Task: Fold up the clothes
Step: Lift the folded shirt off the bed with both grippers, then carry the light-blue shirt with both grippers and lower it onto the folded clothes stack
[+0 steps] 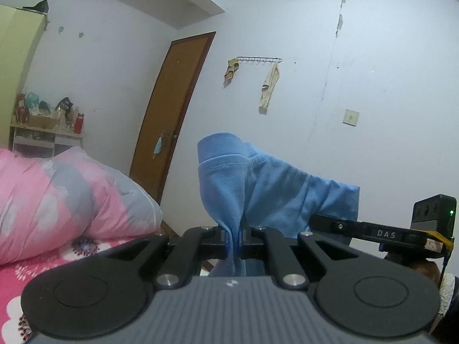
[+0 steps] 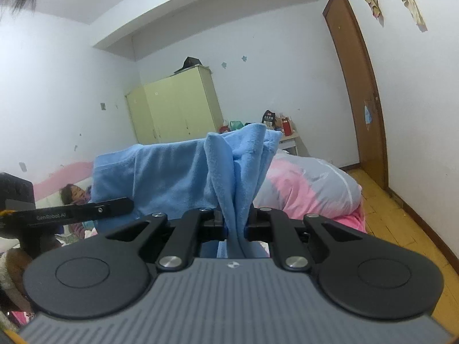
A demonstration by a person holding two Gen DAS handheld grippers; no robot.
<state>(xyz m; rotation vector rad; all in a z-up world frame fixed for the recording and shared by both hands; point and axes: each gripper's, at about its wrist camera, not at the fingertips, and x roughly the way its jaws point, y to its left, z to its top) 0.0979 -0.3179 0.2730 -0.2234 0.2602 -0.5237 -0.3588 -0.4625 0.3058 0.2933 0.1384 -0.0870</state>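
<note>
A light blue garment (image 1: pixel 275 189) hangs in the air between both grippers. My left gripper (image 1: pixel 236 236) is shut on one bunched edge of it, and the cloth rises above the jaws and spreads to the right. My right gripper (image 2: pixel 235 226) is shut on another bunched edge of the same blue garment (image 2: pixel 178 172), which spreads to the left. The right gripper's side shows at the right of the left wrist view (image 1: pixel 381 233). The left gripper's side shows at the left of the right wrist view (image 2: pixel 71 210). Both are held up above the bed.
A bed with a pink flowered sheet (image 1: pixel 43 263) and a pink and grey quilt (image 1: pixel 66 189) lies below left. A brown door (image 1: pixel 175 114), a wall hook rack (image 1: pixel 258 60), a green wardrobe (image 2: pixel 175 109) and a cluttered desk (image 1: pixel 46 134) stand around. A child (image 2: pixel 74 195) lies on the bed.
</note>
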